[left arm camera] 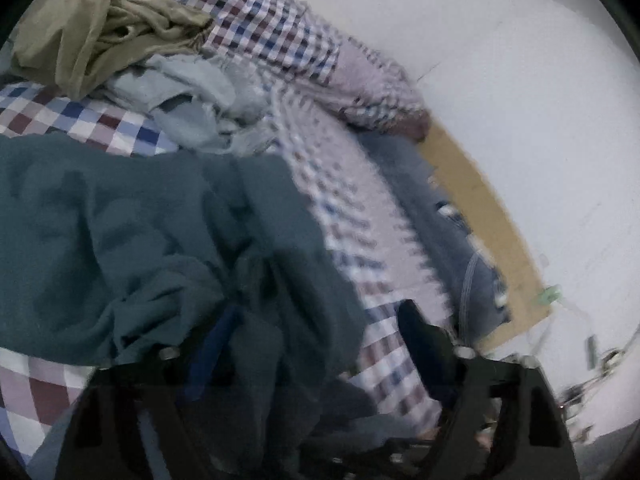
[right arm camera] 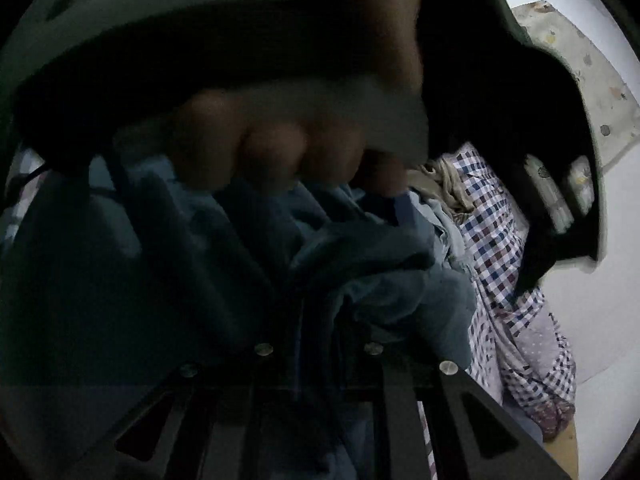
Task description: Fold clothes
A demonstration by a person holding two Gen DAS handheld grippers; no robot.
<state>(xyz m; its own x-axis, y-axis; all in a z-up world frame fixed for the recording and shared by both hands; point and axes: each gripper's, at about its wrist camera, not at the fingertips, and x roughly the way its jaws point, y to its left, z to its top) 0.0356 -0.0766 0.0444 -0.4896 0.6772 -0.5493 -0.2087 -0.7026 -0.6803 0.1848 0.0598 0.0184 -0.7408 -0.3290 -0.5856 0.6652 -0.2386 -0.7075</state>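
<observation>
The left gripper [left arm camera: 316,344] sits at the 6 o'clock edge of the left wrist view with its two black fingers set wide apart. The teal cloth [left arm camera: 160,232] bunches over the left finger and hides most of it, so I cannot tell whether the cloth is truly pinched or only draped there; the right finger [left arm camera: 420,344] stands free over the checked sheet [left arm camera: 352,208].

The teal cloth fills the view from 9 o'clock to the centre and lies on this checked sheet. Toward 11 o'clock an olive garment [left arm camera: 92,28] lies crumpled, and just beside it, toward the centre, is a pale blue garment [left arm camera: 188,96]. At 3 o'clock from the centre a grey-blue cloth [left arm camera: 436,216] lies along the edge of the sheet, next to a tan board [left arm camera: 484,216] on the white floor [left arm camera: 540,100].

In the right wrist view the picture is dark. The right gripper [right arm camera: 316,320] has its fingers close together at 6 o'clock, with folds of the teal cloth [right arm camera: 352,252] gathered between them, so it seems to grip the cloth. A hand [right arm camera: 280,148] is closed around a grey handle [right arm camera: 224,32] at 12 o'clock. At 3 o'clock the checked sheet [right arm camera: 496,240] shows.
</observation>
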